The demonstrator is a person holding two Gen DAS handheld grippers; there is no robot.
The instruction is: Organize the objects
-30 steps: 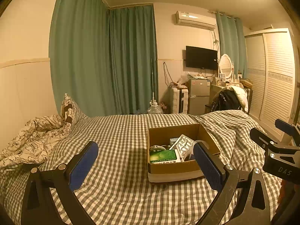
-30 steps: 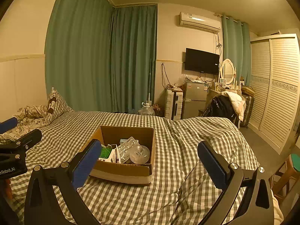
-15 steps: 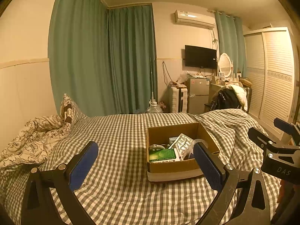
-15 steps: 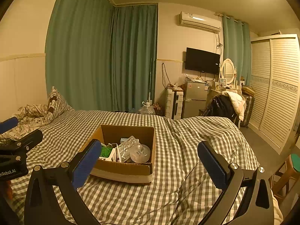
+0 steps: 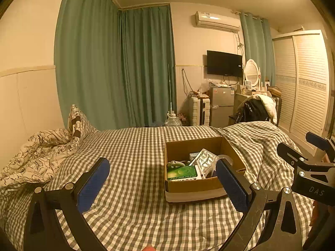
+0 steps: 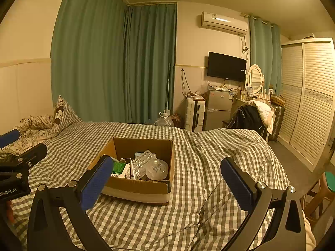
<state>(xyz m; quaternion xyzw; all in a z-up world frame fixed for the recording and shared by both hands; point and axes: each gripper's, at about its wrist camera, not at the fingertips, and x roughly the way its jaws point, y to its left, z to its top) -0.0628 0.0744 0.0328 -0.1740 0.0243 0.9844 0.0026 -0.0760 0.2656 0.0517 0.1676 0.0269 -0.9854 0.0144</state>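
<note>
Cardboard box sits on the bed, on the checked cover, toward the foot-side half and well clear of the pillow and the crumpled quilt at the head end. Contents lie inside the box: a green packet against the near wall, a foil blister pack leaning across the middle, a clear plastic lid-like piece beside it. No loose item shows on the cover around the box; this fits either a box already filled or one waiting to be sorted out.

Left hand-held gripper: jaws wide apart, holding nothing, hovering above the near edge of the bed. The box lies ahead and to its right, partly behind the right finger. Right hand-held gripper: jaws wide apart, holding nothing. The box lies ahead and to its left, just past the left finger.

Judgement: the box stands between the two, both about equally near. Its long axis appears to run away from the near edge
</note>
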